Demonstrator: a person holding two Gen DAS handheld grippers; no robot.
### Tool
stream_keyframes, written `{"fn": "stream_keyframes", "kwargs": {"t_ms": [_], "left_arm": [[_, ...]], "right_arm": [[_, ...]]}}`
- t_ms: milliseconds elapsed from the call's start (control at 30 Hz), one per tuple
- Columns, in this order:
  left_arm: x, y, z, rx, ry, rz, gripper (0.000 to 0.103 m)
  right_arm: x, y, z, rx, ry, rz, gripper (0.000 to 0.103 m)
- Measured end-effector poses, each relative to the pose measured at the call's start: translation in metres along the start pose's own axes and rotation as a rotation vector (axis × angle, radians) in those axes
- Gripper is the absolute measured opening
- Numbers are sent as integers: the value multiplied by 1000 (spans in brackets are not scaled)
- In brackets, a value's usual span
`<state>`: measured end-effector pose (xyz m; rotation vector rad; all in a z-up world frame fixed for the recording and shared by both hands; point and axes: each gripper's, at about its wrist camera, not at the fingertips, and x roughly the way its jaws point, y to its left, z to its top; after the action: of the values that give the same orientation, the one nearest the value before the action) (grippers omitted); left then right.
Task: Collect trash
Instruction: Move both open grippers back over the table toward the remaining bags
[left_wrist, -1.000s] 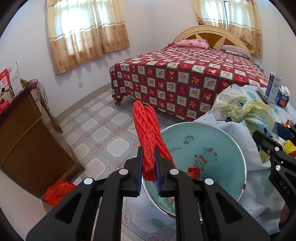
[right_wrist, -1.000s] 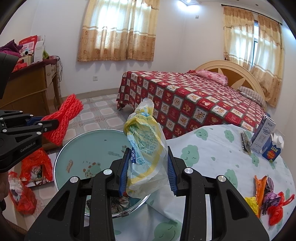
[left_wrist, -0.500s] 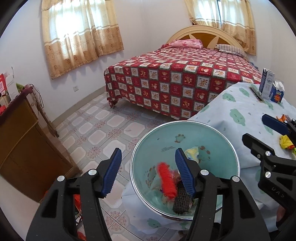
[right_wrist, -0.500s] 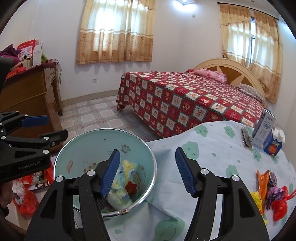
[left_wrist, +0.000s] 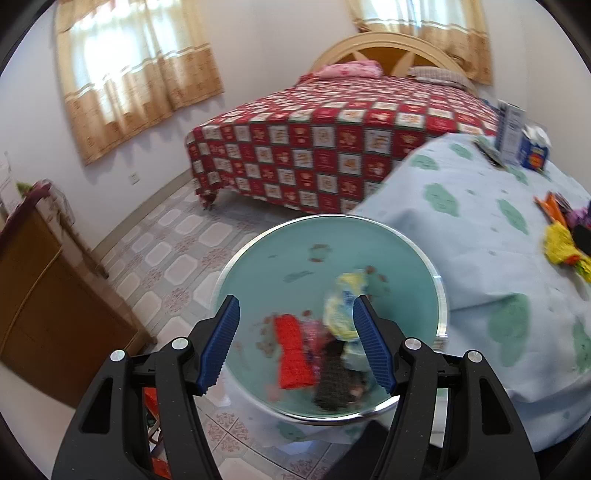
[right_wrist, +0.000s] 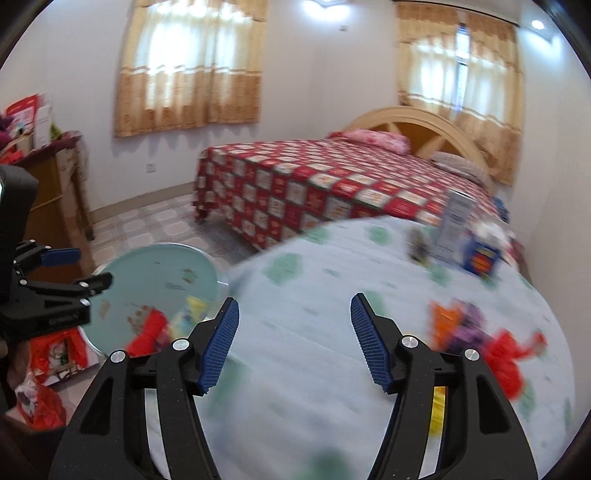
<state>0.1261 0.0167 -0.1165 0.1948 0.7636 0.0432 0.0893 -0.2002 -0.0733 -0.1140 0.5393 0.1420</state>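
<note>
A teal basin (left_wrist: 288, 258) stands on the floor beside the table. In it lie a red foam net (left_wrist: 293, 356), a yellow-and-white plastic bag (left_wrist: 343, 310) and a dark mesh piece (left_wrist: 338, 384). My left gripper (left_wrist: 295, 301) hangs open above the basin, with nothing between its pads. My right gripper (right_wrist: 294, 300) is open and empty over the cloud-print tablecloth (right_wrist: 332, 266). To its right, on the cloth, lies a blurred pile of wrappers: orange (right_wrist: 445, 321), purple (right_wrist: 471, 332) and red (right_wrist: 506, 354). In the right wrist view the basin (right_wrist: 155, 266) and left gripper (right_wrist: 79, 267) sit at the left.
Two cartons (right_wrist: 452, 229) stand at the table's far edge. Beyond it is a bed with a red patterned cover (left_wrist: 332, 147). A wooden cabinet (left_wrist: 44, 302) stands at the left wall, and red plastic bags (right_wrist: 55, 350) lie on the tiled floor near it.
Both grippers opened: the red net and the plastic bag dropped into the basin. My right gripper then swung right, from over the basin to over the table.
</note>
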Motion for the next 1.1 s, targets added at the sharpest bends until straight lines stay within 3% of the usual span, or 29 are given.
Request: {"fn": "stream_keyframes", "kwargs": {"t_ms": [200,433,633,767,967,1033,1100], "left_arm": [[-14,-61,3,80,-11,-66,64],[-39,-146,16,116,-34,-186,71],[-45,-228,27,178,-39,-257,71],[-35,-269,29,211,-17,-263,72],[-14,-286,24,220,35,-259,73],[-15,-285,24,225,37,-271,68],[-15,-285,24,234,47,-317,47]], "right_arm": [[-32,-104,-46,184,41,-181,63],[-56,-176,-87,300,51,-291,64],[-71,-211,-113,373,34,-340,68],[-75,-224,-125,412,34,-343,68],[-72,-231,-129,440,26,-312,68],[-70,-228,-124,434,21,-301,68],[-65,-225,-119,424,20,-288,68]]}}
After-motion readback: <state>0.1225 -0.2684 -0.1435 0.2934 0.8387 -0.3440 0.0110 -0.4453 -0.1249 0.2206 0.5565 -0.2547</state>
